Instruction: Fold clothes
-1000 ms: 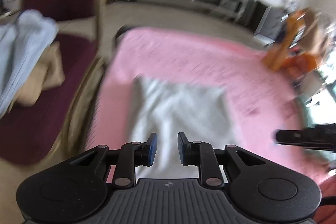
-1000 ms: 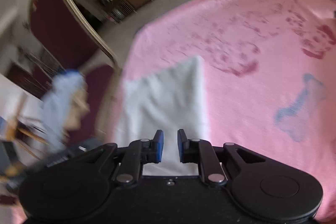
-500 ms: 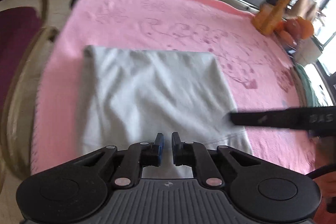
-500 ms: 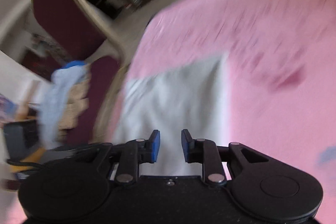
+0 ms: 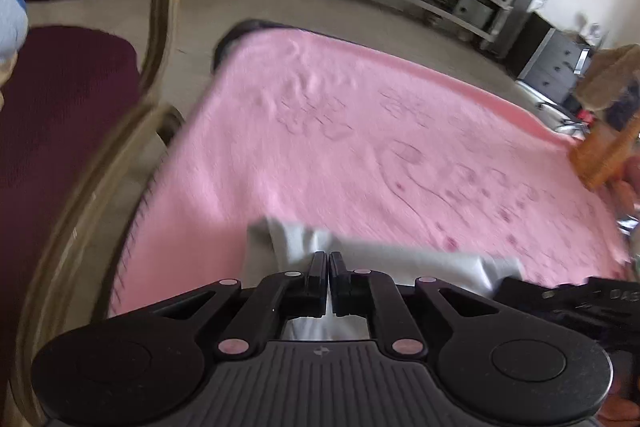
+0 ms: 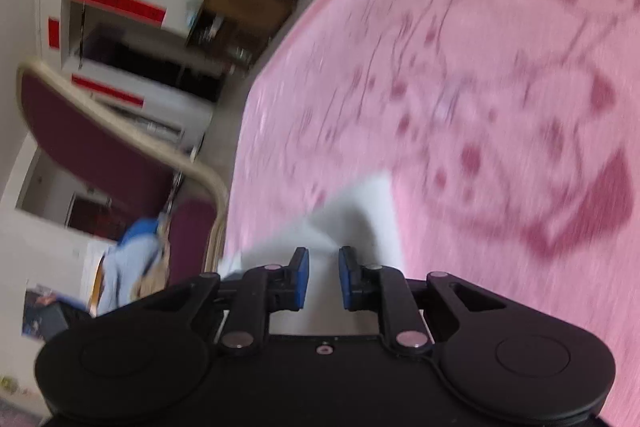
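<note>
The left gripper (image 5: 329,259) tilts steeply down, its jaws all but closed with a fold of the pale grey garment (image 5: 420,261) pinched between the fingertips. The right gripper (image 6: 323,259) is rolled sideways at a shallower tilt; its jaws are closing with a gap left, grey cloth (image 6: 352,215) beneath, not gripped. The garment lies on the pink blanket (image 5: 360,131), near the maroon chair (image 5: 60,115).

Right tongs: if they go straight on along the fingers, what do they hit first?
Likely the white garment just ahead of the right tongs, whose jaws are closing with nothing clearly pinched; beyond it, pink blanket. Depth blurred.
</note>
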A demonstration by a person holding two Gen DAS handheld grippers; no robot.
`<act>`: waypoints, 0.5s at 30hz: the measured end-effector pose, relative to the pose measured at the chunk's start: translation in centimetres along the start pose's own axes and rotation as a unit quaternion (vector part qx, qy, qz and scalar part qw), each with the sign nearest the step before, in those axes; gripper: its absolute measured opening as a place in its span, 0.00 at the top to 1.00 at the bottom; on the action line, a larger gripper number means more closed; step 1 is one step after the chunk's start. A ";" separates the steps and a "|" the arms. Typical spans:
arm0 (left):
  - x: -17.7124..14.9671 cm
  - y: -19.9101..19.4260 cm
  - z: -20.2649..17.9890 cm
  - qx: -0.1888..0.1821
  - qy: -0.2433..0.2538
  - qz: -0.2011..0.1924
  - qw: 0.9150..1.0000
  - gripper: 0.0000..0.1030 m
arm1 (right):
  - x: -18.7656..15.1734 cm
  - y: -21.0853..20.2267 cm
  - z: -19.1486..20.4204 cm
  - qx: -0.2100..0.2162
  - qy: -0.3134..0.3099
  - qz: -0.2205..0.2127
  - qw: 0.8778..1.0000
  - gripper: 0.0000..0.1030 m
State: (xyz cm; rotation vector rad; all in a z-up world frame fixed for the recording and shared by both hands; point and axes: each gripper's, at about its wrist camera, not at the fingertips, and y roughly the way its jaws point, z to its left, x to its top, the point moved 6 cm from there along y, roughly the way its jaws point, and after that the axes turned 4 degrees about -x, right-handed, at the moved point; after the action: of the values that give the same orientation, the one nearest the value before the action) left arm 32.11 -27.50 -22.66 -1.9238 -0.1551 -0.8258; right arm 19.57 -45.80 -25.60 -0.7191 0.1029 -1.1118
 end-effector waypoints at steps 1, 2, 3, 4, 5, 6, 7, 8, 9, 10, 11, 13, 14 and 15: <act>0.2 0.2 0.5 0.005 -0.011 -0.001 1.000 0.91 | 0.5 0.0 -0.3 -0.004 0.001 -0.015 1.000 0.86; 0.4 0.3 1.1 0.009 -0.023 -0.002 1.000 0.90 | 1.0 -0.1 -0.6 -0.008 0.004 -0.030 1.000 0.89; 0.7 0.0 1.5 0.022 -0.027 -0.009 0.999 0.89 | 1.3 -0.1 -1.1 -0.011 0.009 -0.043 0.999 0.90; 0.9 -0.4 1.9 0.039 -0.027 -0.018 0.999 0.89 | 1.6 -0.2 -1.6 -0.012 0.016 -0.055 0.998 0.95; 1.1 -0.8 2.2 0.056 -0.028 -0.027 0.998 0.89 | 1.7 -0.4 -2.1 -0.011 0.027 -0.063 0.998 0.96; 1.4 -1.3 2.6 0.073 -0.028 -0.036 0.996 0.91 | 1.8 -0.5 -2.6 -0.014 0.038 -0.072 0.997 0.96; 1.6 -1.9 3.0 0.094 -0.030 -0.047 0.994 0.92 | 1.9 -0.7 -2.9 -0.024 0.049 -0.080 0.995 0.93; 1.7 -2.6 3.3 0.108 -0.034 -0.054 0.992 0.93 | 1.9 -1.0 -3.2 -0.034 0.058 -0.087 0.994 0.90; 1.8 -3.5 3.7 0.114 -0.040 -0.057 0.991 0.93 | 1.8 -1.5 -3.3 -0.046 0.062 -0.093 0.993 0.88; 1.7 -4.5 4.0 0.116 -0.046 -0.058 0.990 0.92 | 1.7 -2.1 -3.2 -0.059 0.062 -0.097 0.992 0.84; 1.6 -5.6 4.2 0.117 -0.048 -0.058 0.990 0.92 | 1.5 -2.9 -2.9 -0.072 0.055 -0.095 0.991 0.82; 1.0 -7.9 4.2 0.115 -0.048 -0.057 0.991 0.92 | 0.8 -5.0 -2.0 -0.090 0.035 -0.087 0.991 0.82; 0.4 -9.1 4.0 0.106 -0.045 -0.059 0.992 0.92 | 0.4 -6.1 -1.5 -0.097 0.024 -0.082 0.992 0.82; -0.1 -10.2 3.8 0.093 -0.043 -0.061 0.993 0.92 | 0.0 -7.2 -1.0 -0.101 0.014 -0.076 0.992 0.82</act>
State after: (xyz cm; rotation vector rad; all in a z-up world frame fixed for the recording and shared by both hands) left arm 29.31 -19.24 -16.09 -1.7871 -0.3917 -0.7798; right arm 13.49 -48.01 -22.24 -0.9039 0.1893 -1.2703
